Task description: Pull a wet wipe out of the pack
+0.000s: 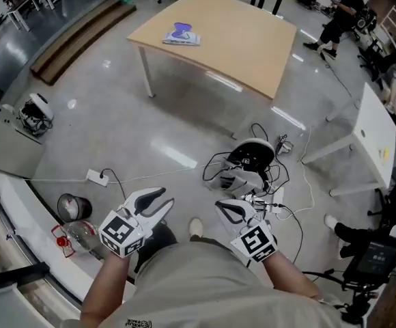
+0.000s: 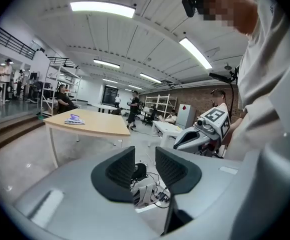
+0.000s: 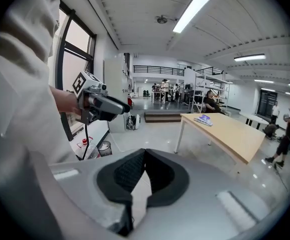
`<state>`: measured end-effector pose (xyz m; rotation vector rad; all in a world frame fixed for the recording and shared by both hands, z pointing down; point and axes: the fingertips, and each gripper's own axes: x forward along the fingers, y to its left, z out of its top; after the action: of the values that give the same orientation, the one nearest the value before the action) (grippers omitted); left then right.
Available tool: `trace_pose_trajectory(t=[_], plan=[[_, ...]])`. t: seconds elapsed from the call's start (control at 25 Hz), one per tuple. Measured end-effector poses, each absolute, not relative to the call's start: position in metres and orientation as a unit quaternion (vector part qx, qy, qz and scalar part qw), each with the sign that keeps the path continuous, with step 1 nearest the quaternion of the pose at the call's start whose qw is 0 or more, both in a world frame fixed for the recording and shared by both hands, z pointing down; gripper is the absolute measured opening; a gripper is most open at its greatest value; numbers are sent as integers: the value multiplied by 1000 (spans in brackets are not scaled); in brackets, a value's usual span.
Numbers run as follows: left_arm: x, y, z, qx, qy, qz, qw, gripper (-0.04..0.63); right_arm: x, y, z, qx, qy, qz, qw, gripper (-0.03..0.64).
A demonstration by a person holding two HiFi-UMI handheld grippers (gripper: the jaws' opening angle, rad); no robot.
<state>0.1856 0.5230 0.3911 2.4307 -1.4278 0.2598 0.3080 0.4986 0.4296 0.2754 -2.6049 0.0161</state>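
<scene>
The wet wipe pack [image 1: 181, 34], white with a purple top, lies on a light wooden table [image 1: 246, 53] far ahead across the floor. It also shows small in the left gripper view, as the pack [image 2: 75, 118], and in the right gripper view, as the pack [image 3: 203, 119]. Both grippers are held low in front of the person's body, far from the table. My left gripper [image 1: 162, 202] [image 2: 145, 156] is open with only floor showing between its pads. My right gripper [image 1: 220, 206] [image 3: 143, 154] has its pads meeting at the tips, with nothing between them.
A tangle of cables around a black round device [image 1: 251, 157] lies on the grey floor just ahead. A power strip [image 1: 97, 178], a metal bin [image 1: 74, 207] and a water jug [image 1: 76, 236] sit at the left. A white table [image 1: 375, 132] stands right; a person [image 1: 340, 16] is beyond.
</scene>
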Motion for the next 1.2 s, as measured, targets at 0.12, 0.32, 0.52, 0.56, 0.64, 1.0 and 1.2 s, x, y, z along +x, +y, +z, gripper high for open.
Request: trace_pose_trajectory(t=[0.12,0.32,0.52,0.56,0.64,1.0,1.2], plan=[[181,521,392,836,-519,93,154,133,315,490,435,88,-961,2,263,3],[177,508,399,824,-534,94,165,130,313,469,443,83,-964,16,252,3],[184,498,396,822,-538,94,160,130,304,463,443,66,-967,15,245,2],[184,497,394,823,-537,95,158,130,301,462,442,65,-967,14,245,2],[180,492,390,827,-532,95,155,130,292,458,439,66,-967,10,246,2],[135,436,392,851,-496,81,151,110,232,412,428,82,-962,1,262,3],[80,390,382,863,-479,70,143,6,165,369,424,82,-959,-6,270,2]])
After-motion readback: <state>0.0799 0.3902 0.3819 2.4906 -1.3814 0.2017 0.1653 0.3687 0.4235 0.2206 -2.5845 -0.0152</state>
